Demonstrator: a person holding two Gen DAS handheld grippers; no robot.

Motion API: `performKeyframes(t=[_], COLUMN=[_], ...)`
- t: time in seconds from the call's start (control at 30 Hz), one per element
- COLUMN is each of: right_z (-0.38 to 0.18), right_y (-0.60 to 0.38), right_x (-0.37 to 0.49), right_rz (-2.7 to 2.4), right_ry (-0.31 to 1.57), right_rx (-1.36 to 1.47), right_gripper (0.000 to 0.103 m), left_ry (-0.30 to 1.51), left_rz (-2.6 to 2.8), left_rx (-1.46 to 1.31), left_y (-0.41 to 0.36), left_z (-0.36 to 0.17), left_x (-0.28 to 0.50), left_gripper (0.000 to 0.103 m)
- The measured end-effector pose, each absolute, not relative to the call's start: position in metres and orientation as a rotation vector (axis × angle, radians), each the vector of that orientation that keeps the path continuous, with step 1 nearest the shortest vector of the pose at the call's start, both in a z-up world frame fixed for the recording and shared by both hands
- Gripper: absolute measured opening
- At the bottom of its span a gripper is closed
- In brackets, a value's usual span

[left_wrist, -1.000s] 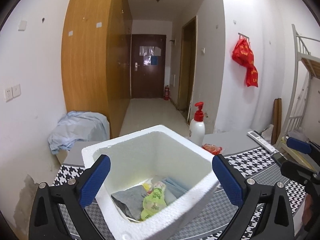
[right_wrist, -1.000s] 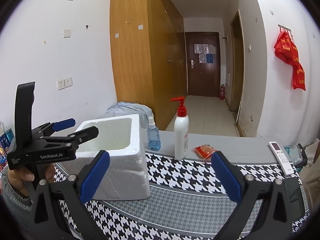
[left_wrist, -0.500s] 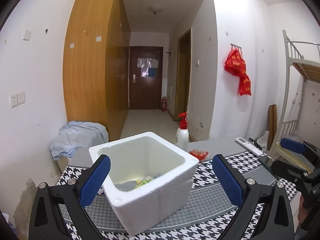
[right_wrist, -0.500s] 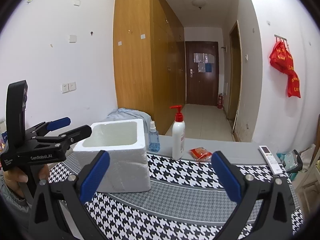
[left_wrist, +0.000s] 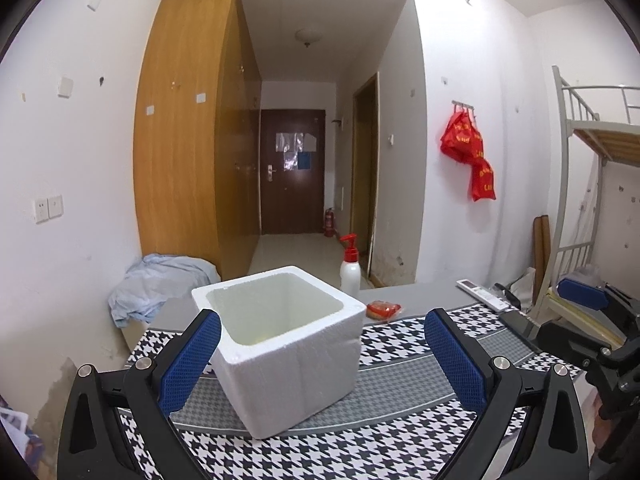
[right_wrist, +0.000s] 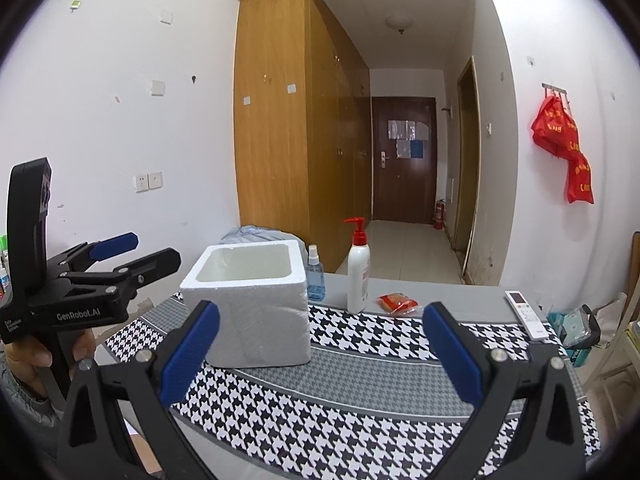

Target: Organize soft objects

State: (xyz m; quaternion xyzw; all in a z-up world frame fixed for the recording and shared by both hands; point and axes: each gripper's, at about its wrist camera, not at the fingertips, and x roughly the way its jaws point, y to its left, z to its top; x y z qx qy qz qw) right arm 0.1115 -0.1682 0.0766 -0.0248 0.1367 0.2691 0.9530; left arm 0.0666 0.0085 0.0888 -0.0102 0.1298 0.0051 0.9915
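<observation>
The left gripper [left_wrist: 322, 350] is spread wide with nothing between its blue pads [left_wrist: 192, 360], held above the near edge of the table [left_wrist: 400, 372]. The right gripper [right_wrist: 320, 346] is likewise agape and empty, and it shows again at the right edge of the left view. A hand [right_wrist: 28, 356] grips the left tool's handle at the left of the right view.

Just beyond the left gripper, a white foam box [left_wrist: 288, 344] sits on the houndstooth cloth [right_wrist: 360, 392], open side up. From here only its pale inner walls show; whatever lies at the bottom cannot be made out.

Behind the box stand a small blue spray bottle [right_wrist: 315, 274] and a white pump bottle [right_wrist: 357, 268] with a red top. A red packet [right_wrist: 397, 304] lies right of the pump bottle, apart from it. Further right, a white remote [right_wrist: 526, 314] rests on the grey table edge.

Past the table, a heap of pale blue fabric [left_wrist: 160, 284] lies by the wooden wardrobe [left_wrist: 192, 140]. Red bags [right_wrist: 564, 144] hang on the right wall.
</observation>
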Motion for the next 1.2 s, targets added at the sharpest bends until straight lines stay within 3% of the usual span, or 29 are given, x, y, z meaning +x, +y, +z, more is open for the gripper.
performKeyframes(t=[0.87, 1.2], right_z=[0.028, 0.014], right_y=[-0.185, -0.188], right_x=[0.059, 0.052], right_rz=[0.506, 0.519], right_ry=[0.209, 0.223], right_rx=[-0.024, -0.015], right_gripper=[0.103, 0.103], left_ry=[0.141, 0.177], left_rz=[0.04, 0.062], left_rx=[-0.001, 0.004], left_y=[-0.005, -0.003], left_z=[0.043, 0.023], left_x=[-0.01, -0.019], left_gripper=[0.102, 0.102])
